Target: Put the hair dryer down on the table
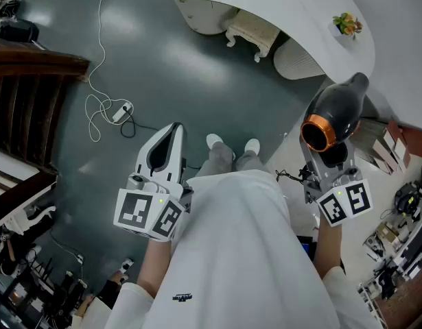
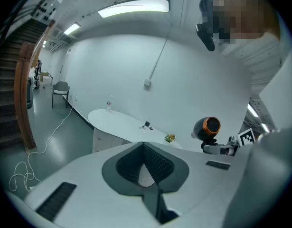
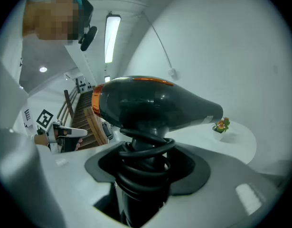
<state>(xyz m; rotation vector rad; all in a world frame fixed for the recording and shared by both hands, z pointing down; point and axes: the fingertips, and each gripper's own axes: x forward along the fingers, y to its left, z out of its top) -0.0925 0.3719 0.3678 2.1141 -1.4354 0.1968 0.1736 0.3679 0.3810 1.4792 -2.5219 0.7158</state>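
A black hair dryer (image 1: 334, 118) with an orange ring at its back stands upright in my right gripper (image 1: 331, 160). Its nozzle points toward the white table (image 1: 300, 5). In the right gripper view the jaws are shut on the hair dryer's (image 3: 155, 103) handle, which has black cord coiled around it, in my right gripper (image 3: 143, 175). My left gripper (image 1: 171, 134) hangs over the grey floor, left of my body. Its jaws meet at the tips and hold nothing, as the left gripper view shows of my left gripper (image 2: 144, 148). The hair dryer (image 2: 206, 128) appears there at the right.
A small potted plant (image 1: 347, 25) sits on the curved table. A white bench (image 1: 252, 31) stands under it. A power strip with a white cable (image 1: 120, 112) lies on the floor, a wooden staircase (image 1: 25, 101) rises at the left, and cluttered shelves (image 1: 403, 211) stand at the right.
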